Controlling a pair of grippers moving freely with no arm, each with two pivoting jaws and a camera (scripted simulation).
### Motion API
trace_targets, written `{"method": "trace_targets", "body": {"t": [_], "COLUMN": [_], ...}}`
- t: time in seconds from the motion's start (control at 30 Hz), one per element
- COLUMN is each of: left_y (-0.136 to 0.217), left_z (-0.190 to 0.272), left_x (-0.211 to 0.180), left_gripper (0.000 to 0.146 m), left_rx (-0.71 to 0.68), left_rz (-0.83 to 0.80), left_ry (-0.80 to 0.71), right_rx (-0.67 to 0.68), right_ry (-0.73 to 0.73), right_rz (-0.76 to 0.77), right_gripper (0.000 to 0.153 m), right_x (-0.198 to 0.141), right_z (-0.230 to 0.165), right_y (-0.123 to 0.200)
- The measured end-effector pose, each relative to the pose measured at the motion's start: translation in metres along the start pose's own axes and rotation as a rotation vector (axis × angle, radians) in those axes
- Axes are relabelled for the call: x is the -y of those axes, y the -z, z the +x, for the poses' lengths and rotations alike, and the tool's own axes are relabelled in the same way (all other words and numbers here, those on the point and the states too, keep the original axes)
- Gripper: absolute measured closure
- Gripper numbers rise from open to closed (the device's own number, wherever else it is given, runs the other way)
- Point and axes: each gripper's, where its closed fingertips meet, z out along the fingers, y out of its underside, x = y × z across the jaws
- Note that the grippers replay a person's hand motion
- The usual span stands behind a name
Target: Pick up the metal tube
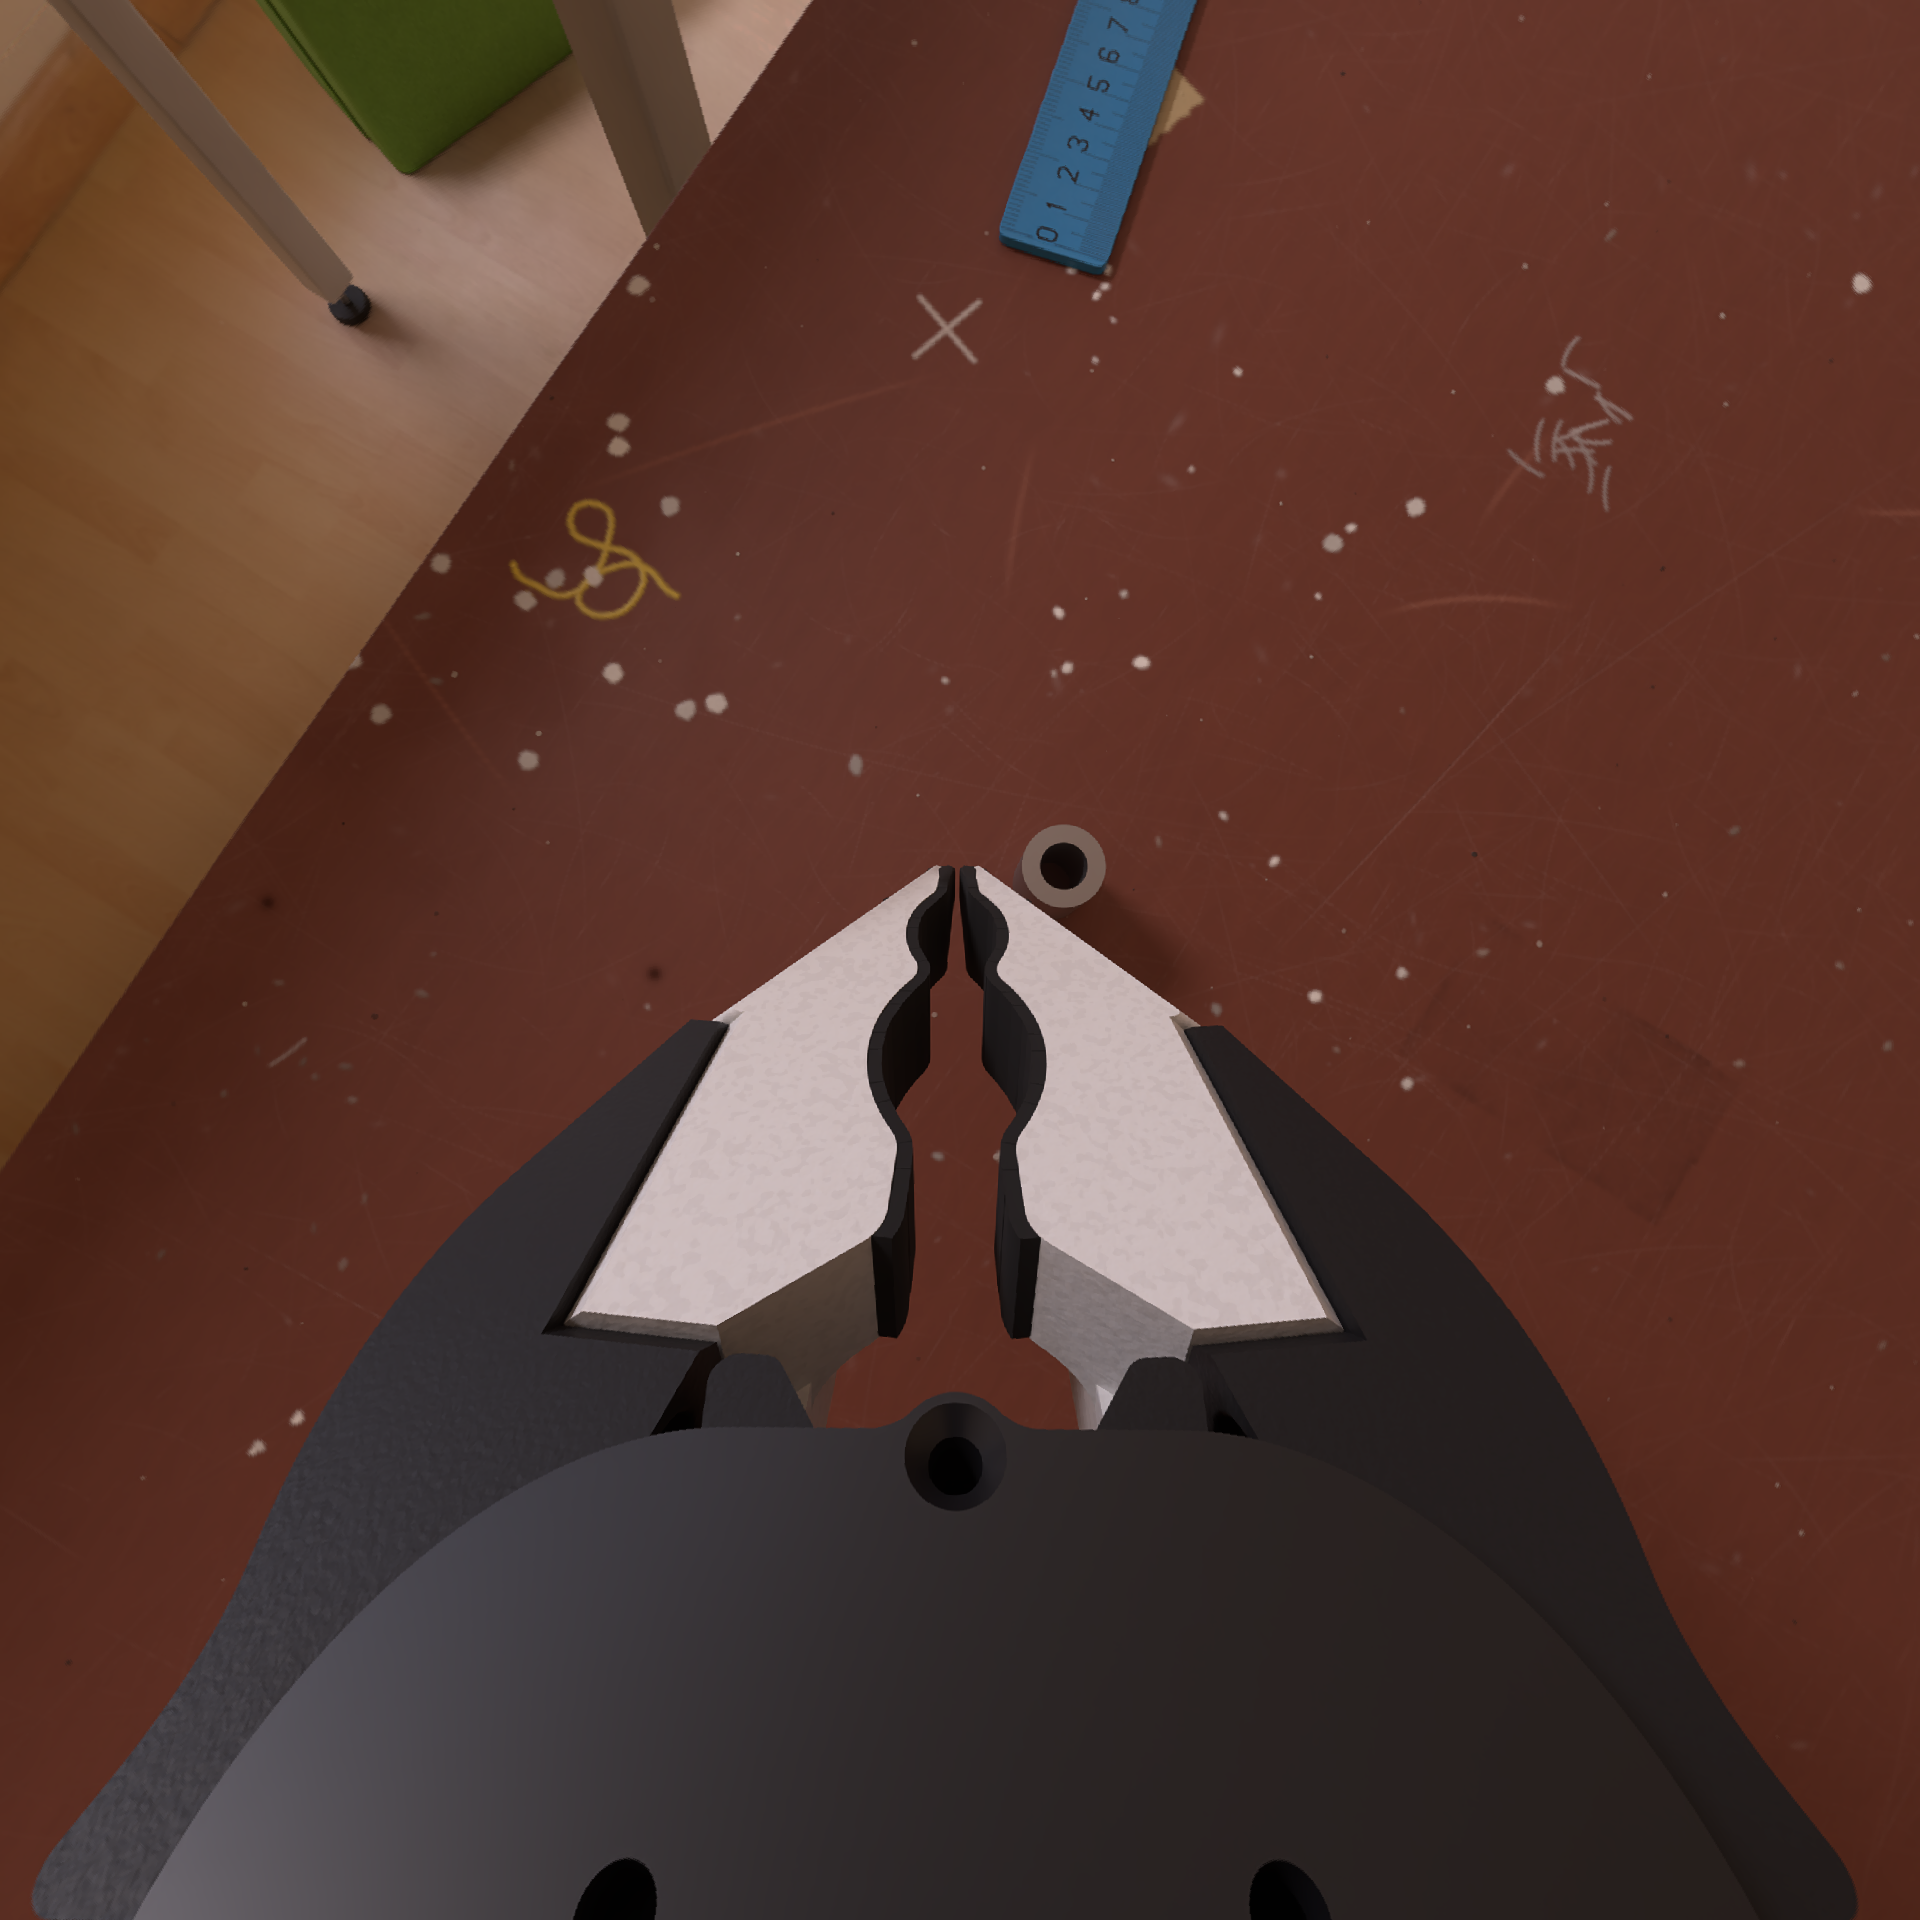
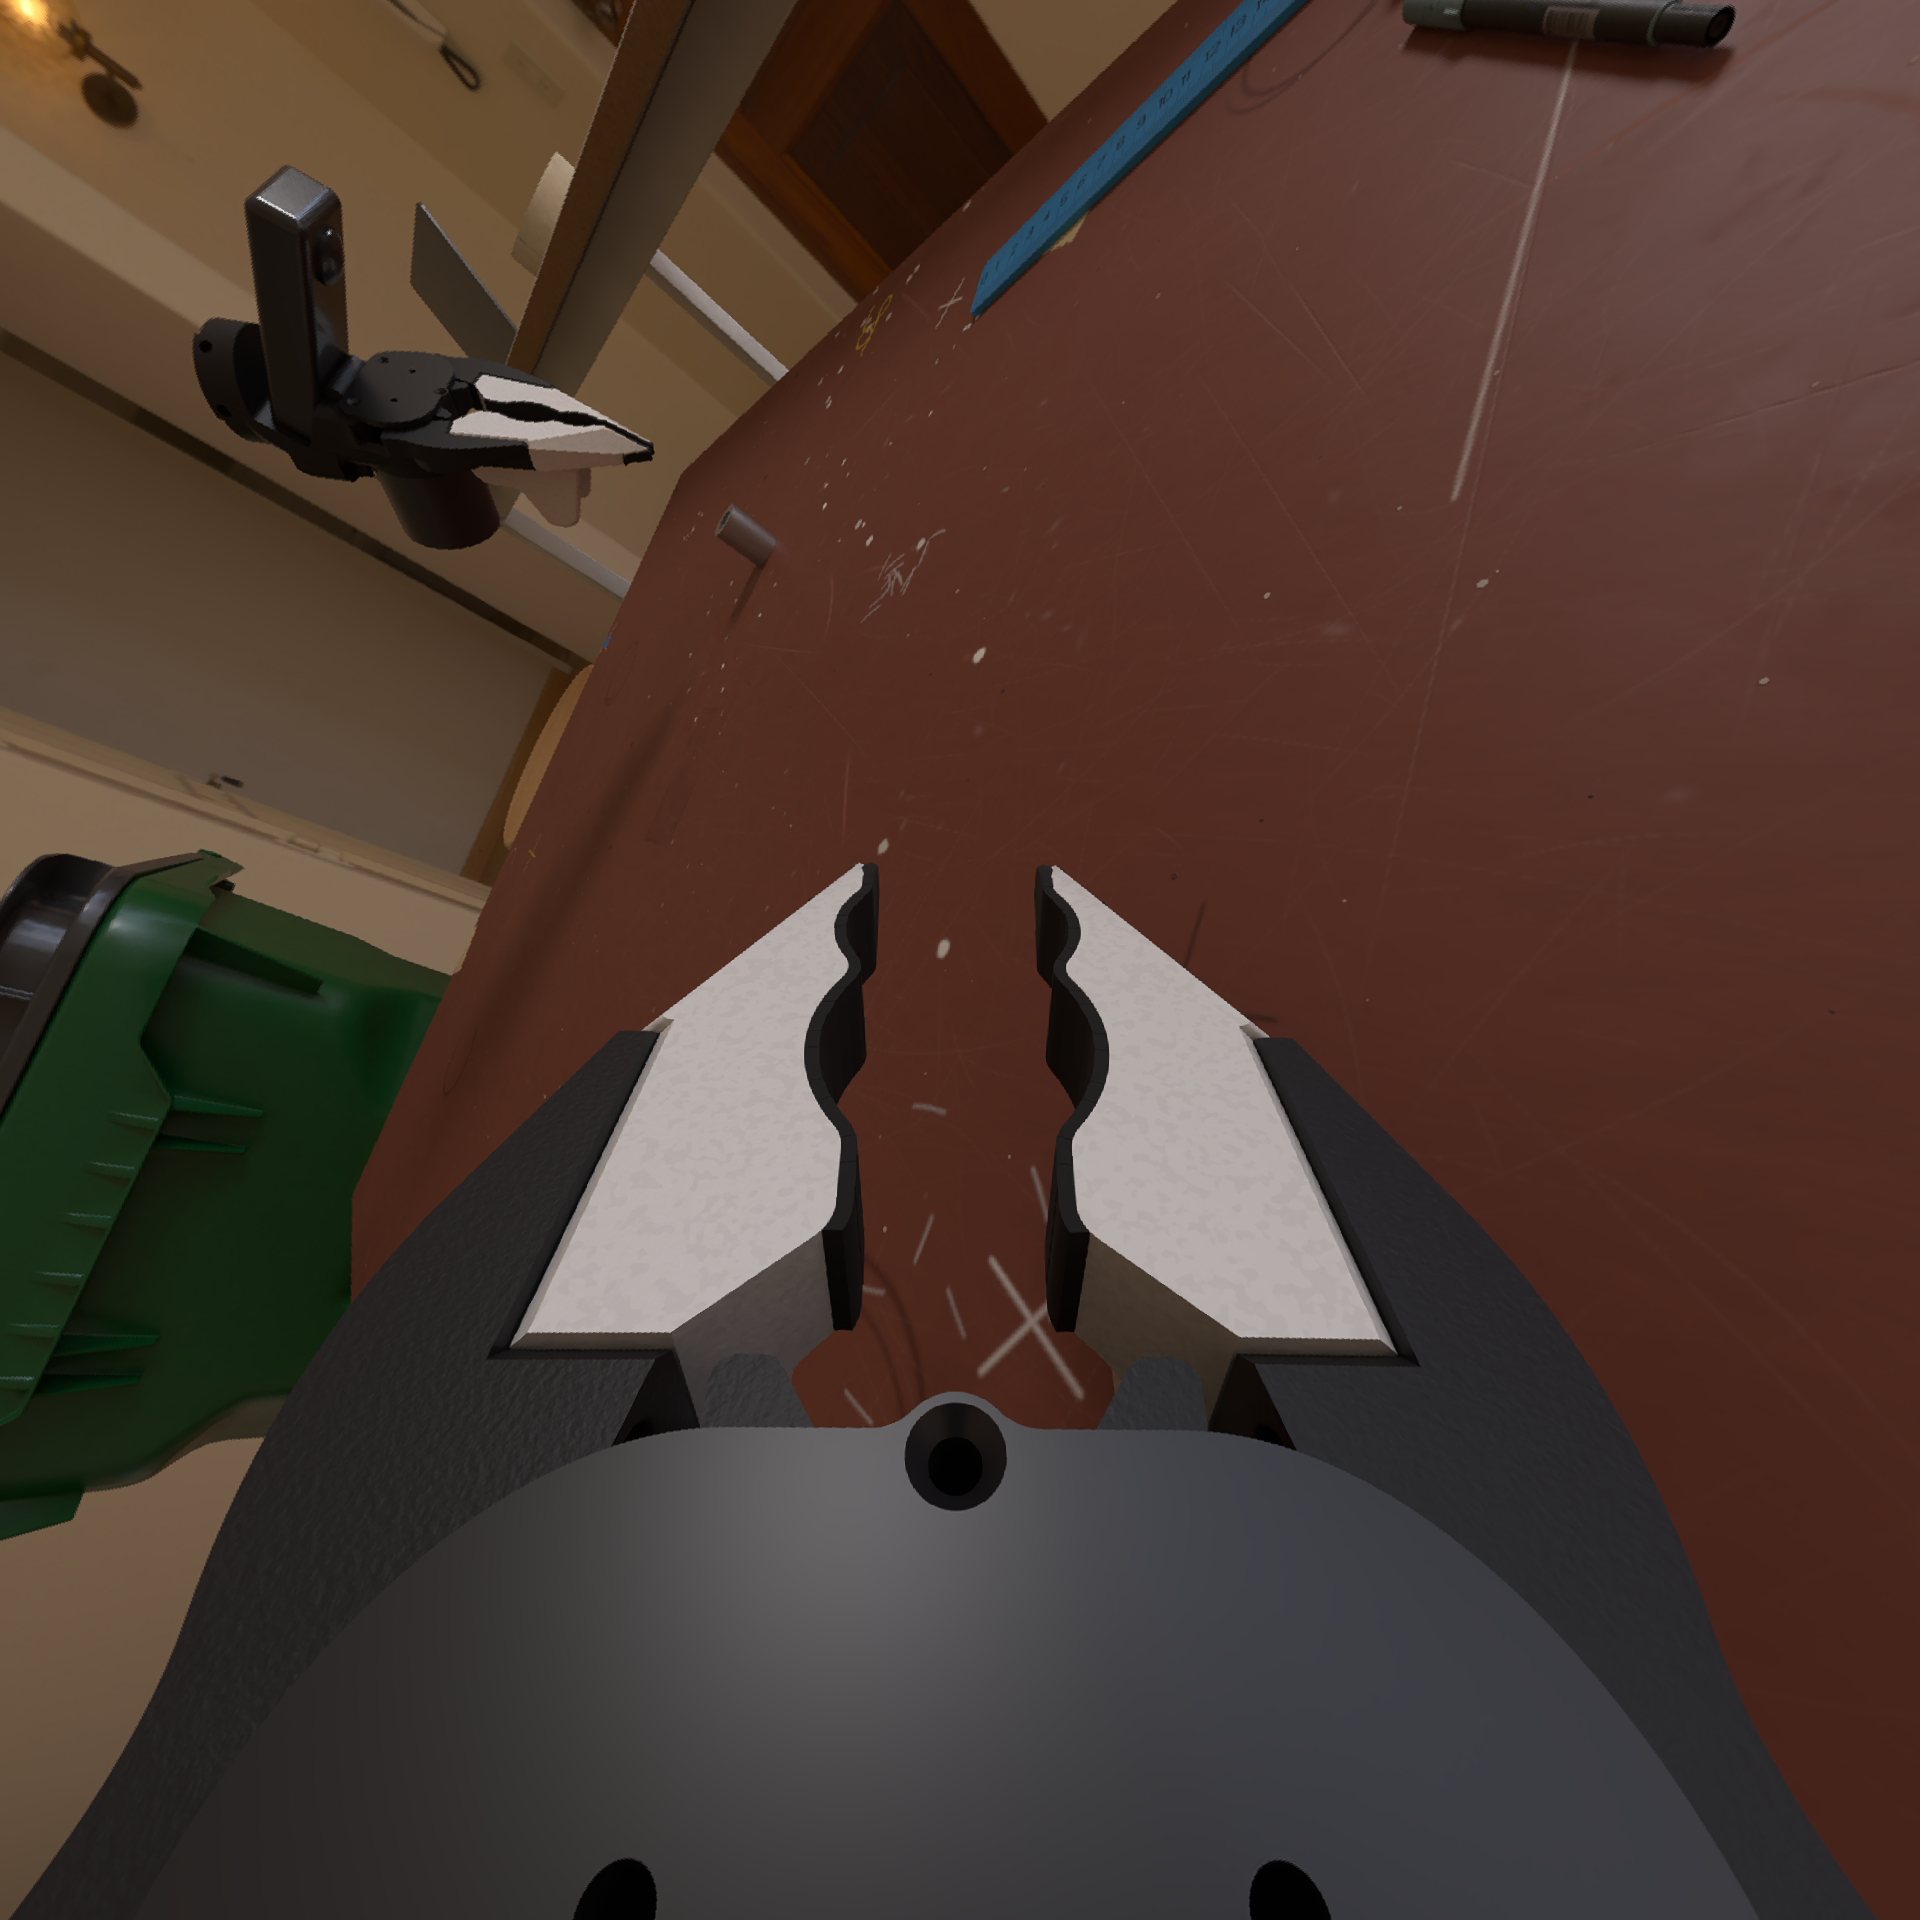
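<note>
The metal tube (image 1: 1062, 864) is a short grey cylinder standing upright on the reddish-brown table (image 1: 1351, 727); I see its open top end. My left gripper (image 1: 956, 873) is shut and empty, above the table, its tips just left of the tube in the view. In the right wrist view the tube (image 2: 746, 536) stands far off near the table's left edge, with the left gripper (image 2: 634, 449) hovering above it, clear of it. My right gripper (image 2: 956, 878) is open and empty over the table, far from the tube.
A blue ruler (image 1: 1096, 130) lies at the far side; it also shows in the right wrist view (image 2: 1122, 156). A dark marker pen (image 2: 1569, 21) lies at the far right. A green bin (image 2: 156, 1164) stands beside the table. The table edge (image 1: 582, 343) runs close on the left.
</note>
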Motion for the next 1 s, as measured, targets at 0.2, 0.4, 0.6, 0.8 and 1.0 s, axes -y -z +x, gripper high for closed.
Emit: {"method": "trace_targets", "body": {"t": [0.2, 0.4, 0.6, 0.8, 1.0], "left_y": [-0.002, -0.004, -0.003, -0.009, -0.048], "left_z": [0.001, 0.002, 0.008, 0.011, 0.022], "left_x": [0.002, 0.002, 0.014, -0.002, -0.030], "left_gripper": [0.145, 0.145, 0.146, 0.143, 0.112], "left_rx": [0.016, -0.005, -0.166, -0.116, 0.031], "left_rz": [0.045, 0.075, 0.250, 0.131, -0.154], "left_ry": [0.044, 0.107, 0.292, 0.150, -0.158], "right_rx": [0.001, 0.003, 0.000, 0.001, -0.001], "right_ry": [0.001, 0.003, 0.003, 0.001, 0.003], "right_rz": [0.000, 0.000, 0.000, -0.001, 0.001], "right_gripper": [0.122, 0.122, 0.122, 0.122, 0.122], "right_x": [0.000, 0.000, 0.000, 0.000, 0.000], "right_z": [0.000, -0.001, 0.000, 0.000, 0.000], "right_y": [0.000, 0.000, 0.000, 0.000, 0.000]}}
